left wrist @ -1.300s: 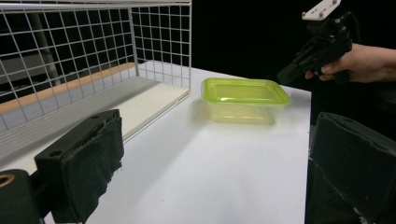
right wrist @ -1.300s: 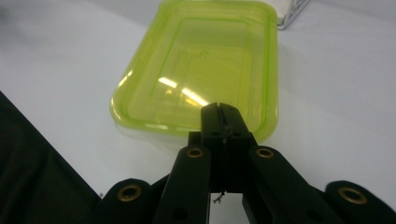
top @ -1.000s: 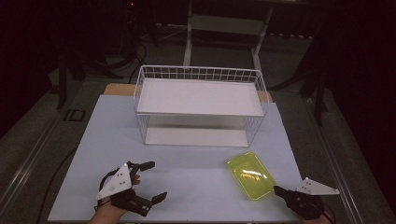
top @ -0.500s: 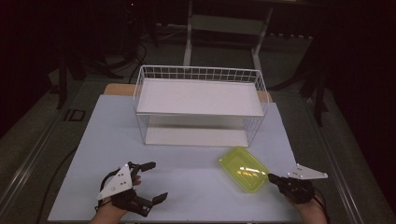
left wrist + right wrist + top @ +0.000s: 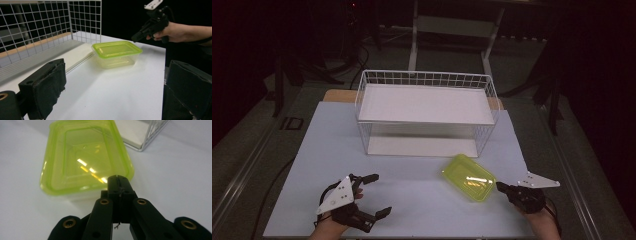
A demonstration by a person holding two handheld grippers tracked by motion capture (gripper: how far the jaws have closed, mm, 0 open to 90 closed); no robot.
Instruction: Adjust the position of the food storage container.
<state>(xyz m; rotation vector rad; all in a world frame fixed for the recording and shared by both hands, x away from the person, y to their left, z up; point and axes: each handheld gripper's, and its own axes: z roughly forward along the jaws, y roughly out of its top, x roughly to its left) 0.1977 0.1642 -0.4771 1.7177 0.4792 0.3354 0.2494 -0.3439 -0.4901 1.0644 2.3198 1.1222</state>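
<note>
A clear box with a yellow-green lid point(image 5: 468, 177) lies on the white table, in front of the wire basket's right end. My right gripper point(image 5: 501, 186) is shut with nothing between its jaws, and its tip sits against the box's right-hand edge. In the right gripper view the closed tip point(image 5: 117, 178) meets the near corner of the lid point(image 5: 82, 157). My left gripper point(image 5: 379, 195) rests open at the front left, well apart from the box. In the left gripper view its jaws frame the box point(image 5: 116, 51), with the right gripper point(image 5: 135, 38) behind it.
A white wire basket point(image 5: 424, 80) with a white shelf board stands at the back middle of the table point(image 5: 312, 150). Its mesh wall point(image 5: 50, 25) and corner point(image 5: 155, 132) are close to the box. Dark floor and stands surround the table.
My right gripper has moved left and away from the front edge, up to the box. The box has slid a little left and toward the basket. The left gripper has stayed put.
</note>
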